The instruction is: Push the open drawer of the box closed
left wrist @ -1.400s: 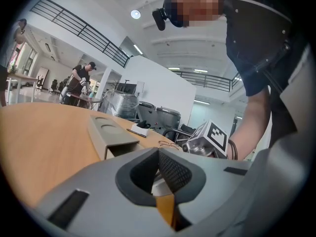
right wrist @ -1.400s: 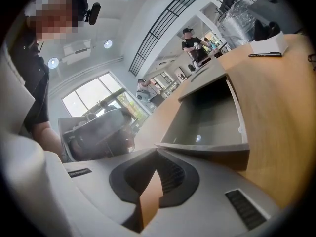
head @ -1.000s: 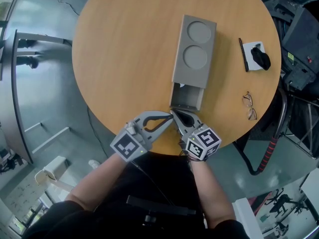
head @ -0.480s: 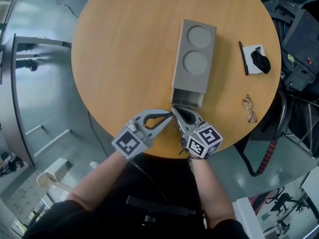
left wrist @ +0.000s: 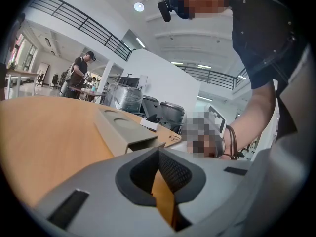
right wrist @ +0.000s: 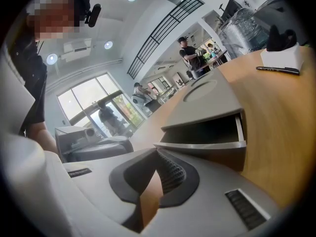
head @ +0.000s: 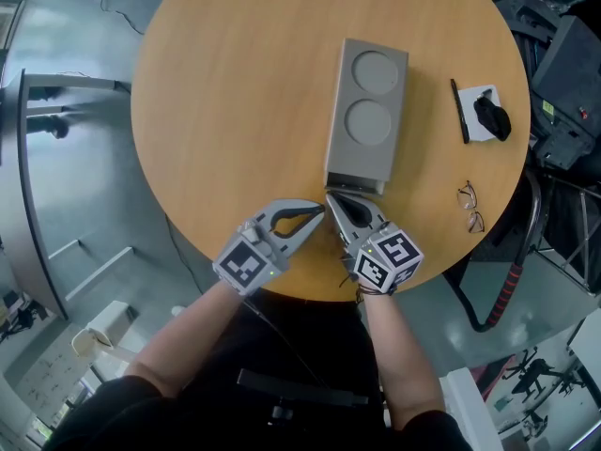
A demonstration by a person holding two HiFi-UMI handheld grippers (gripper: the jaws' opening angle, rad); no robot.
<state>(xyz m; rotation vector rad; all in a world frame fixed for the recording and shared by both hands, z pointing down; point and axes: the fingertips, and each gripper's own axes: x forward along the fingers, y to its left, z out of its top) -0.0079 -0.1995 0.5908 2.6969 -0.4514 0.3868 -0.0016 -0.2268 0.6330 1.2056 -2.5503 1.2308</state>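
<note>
A grey box (head: 366,111) with two round recesses on top lies on the round wooden table (head: 235,92). Its drawer (head: 354,188) sticks out only a little at the near end. In the right gripper view the drawer (right wrist: 212,135) shows a narrow dark gap behind its front panel. My right gripper (head: 330,196) is shut, and its tips rest against the left part of the drawer front. My left gripper (head: 322,212) is shut too, with nothing held, just left of the right one and short of the drawer. From the left gripper view the box (left wrist: 123,130) lies ahead, beyond the closed tips (left wrist: 159,150).
A black pen (head: 457,104) and a white card with a black object (head: 488,109) lie at the table's right. Glasses (head: 470,203) rest near the right edge. The near table edge runs under both grippers. A chair (head: 563,73) stands off the table's right side.
The drawer has slid further into the box, from well out to nearly flush. Both grippers have moved forward with it, the right one against the drawer front.
</note>
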